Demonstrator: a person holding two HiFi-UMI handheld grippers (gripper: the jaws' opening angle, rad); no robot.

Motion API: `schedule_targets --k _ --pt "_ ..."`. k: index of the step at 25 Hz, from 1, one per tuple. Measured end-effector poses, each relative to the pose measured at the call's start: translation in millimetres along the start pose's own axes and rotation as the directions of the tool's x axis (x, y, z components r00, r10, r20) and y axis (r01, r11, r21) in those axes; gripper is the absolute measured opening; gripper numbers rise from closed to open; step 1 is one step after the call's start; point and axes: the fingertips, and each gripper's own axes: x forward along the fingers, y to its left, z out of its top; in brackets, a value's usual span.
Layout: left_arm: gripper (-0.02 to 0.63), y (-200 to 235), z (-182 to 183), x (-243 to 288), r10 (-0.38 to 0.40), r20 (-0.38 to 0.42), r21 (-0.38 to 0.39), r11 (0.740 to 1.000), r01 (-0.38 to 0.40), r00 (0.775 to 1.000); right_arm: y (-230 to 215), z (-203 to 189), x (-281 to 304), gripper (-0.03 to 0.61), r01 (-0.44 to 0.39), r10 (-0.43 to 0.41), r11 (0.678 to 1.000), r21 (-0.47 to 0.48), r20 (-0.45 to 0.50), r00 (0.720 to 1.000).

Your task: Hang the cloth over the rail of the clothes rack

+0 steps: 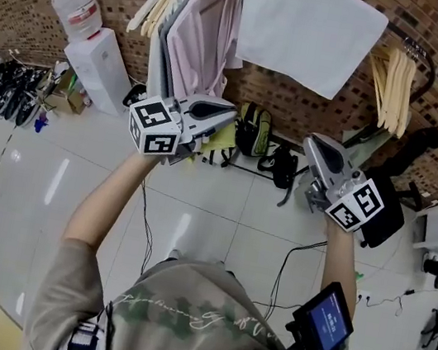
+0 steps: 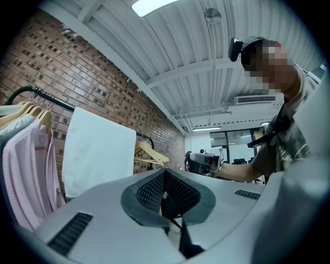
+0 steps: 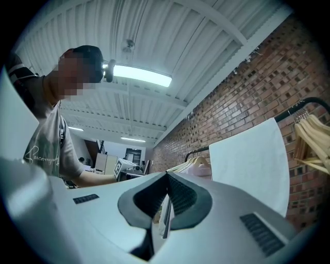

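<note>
A white cloth (image 1: 308,28) hangs draped over the black rail (image 1: 409,46) of the clothes rack, between pink garments and wooden hangers. It also shows as the white cloth (image 2: 98,150) in the left gripper view and the white cloth (image 3: 251,160) in the right gripper view. My left gripper (image 1: 231,113) is held below the cloth's left part, jaws shut and empty. My right gripper (image 1: 307,139) hangs below its right part, also shut with nothing in it. Neither gripper touches the cloth.
Pink and grey garments (image 1: 195,36) hang left of the cloth, bare wooden hangers (image 1: 392,87) to its right. A water dispenser (image 1: 97,56) stands at the left wall. Bags (image 1: 254,130) and cables lie on the floor under the rack. A brick wall (image 2: 103,77) backs the rack.
</note>
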Motion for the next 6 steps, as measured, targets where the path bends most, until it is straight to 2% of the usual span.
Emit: schedule_targets --k 6 --pt "0.003 4 -9 -3 -0.019 -0.027 0.000 1.000 0.019 0.999 0 -11 15 0.006 0.008 -0.008 1.000 0.004 -0.017 1.000"
